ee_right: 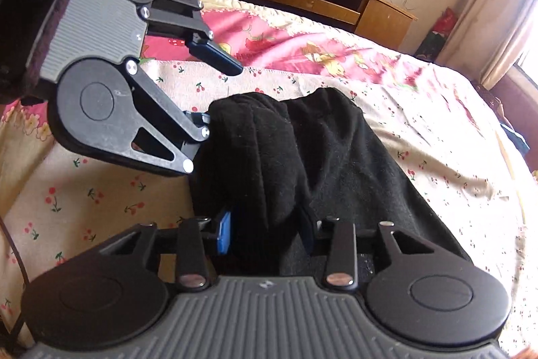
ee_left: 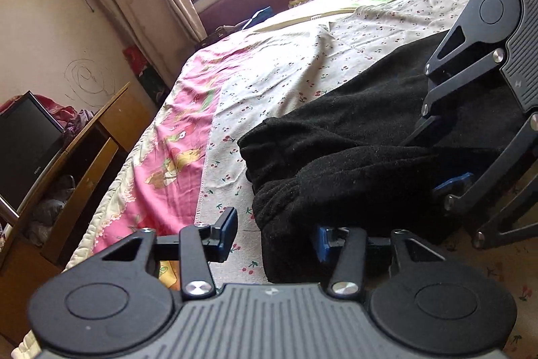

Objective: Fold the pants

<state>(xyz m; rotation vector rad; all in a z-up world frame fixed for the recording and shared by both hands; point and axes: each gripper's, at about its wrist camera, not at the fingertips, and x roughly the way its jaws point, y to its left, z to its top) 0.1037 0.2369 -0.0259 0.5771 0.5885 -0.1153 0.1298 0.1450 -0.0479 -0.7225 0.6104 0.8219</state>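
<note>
Black fleece pants (ee_right: 302, 164) on bed (ee_right: 437, 130): both jaws part-open, cloth between, ungripped; bulky cuffs could slip & unfold.

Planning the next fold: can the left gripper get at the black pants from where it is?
Probably yes: the left gripper sits open at the edge of the black pants, cloth already between its fingers, nothing on the sheet blocking it.

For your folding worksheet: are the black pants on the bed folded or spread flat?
Folded, at least partly: the black pants lie doubled in thick layers, both cuffs stacked on the bed.
</note>
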